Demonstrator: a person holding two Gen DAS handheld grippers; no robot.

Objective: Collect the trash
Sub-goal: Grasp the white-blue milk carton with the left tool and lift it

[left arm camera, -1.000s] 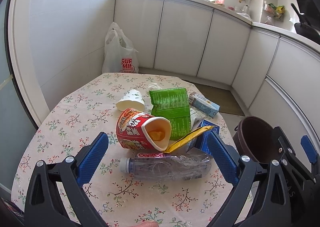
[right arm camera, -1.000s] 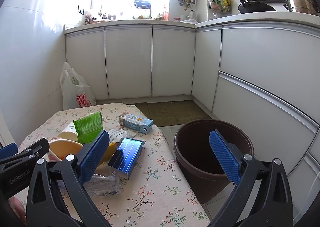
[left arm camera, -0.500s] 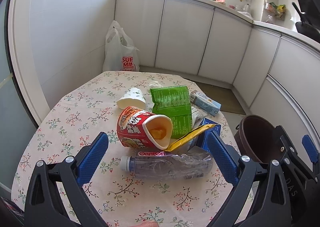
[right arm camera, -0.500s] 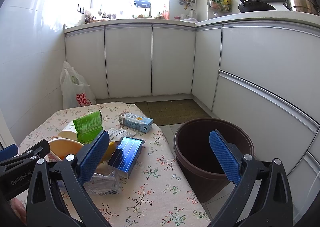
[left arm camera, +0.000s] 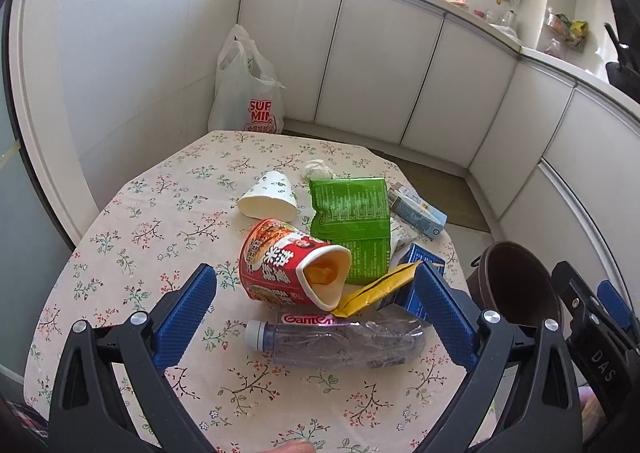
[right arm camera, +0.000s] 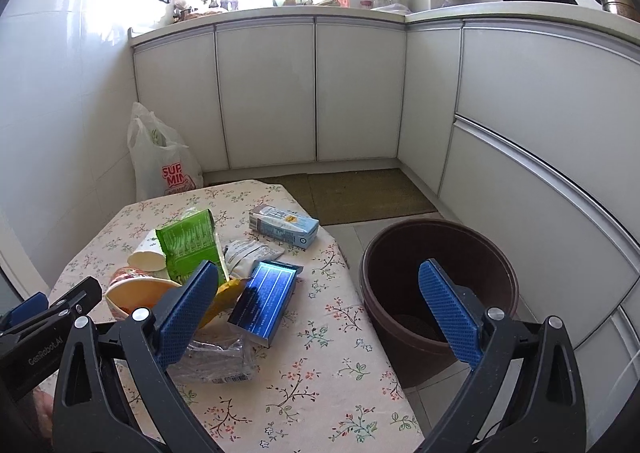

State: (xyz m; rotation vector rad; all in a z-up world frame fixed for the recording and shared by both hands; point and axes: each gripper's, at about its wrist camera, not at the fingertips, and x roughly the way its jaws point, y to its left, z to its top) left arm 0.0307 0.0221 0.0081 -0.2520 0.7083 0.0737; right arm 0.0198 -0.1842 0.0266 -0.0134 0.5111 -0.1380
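Trash lies piled on a floral-cloth table (left arm camera: pixel 132 253): a red noodle cup (left arm camera: pixel 288 269) on its side, a crushed clear bottle (left arm camera: pixel 340 339), a green packet (left arm camera: pixel 352 225), a yellow wrapper (left arm camera: pixel 376 289), a blue box (right arm camera: pixel 266 297), a white paper cup (left arm camera: pixel 268 203), a light blue carton (right arm camera: pixel 284 227) and a crumpled tissue (left arm camera: pixel 318 169). My left gripper (left arm camera: pixel 316 317) hovers open above the bottle and noodle cup. My right gripper (right arm camera: pixel 320 317) is open and empty, over the table's right edge beside the brown bin (right arm camera: pixel 436 273).
The brown bin (left arm camera: pixel 516 285) stands on the floor to the right of the table. A white plastic shopping bag (left arm camera: pixel 248 93) leans against the wall behind the table. White cabinets (right arm camera: pixel 360 89) run along the back and right, and a mat (right arm camera: pixel 360 193) lies on the floor.
The left wrist view has pulled back and risen slightly, so the trash pile sits a little farther away. The right gripper has barely moved.
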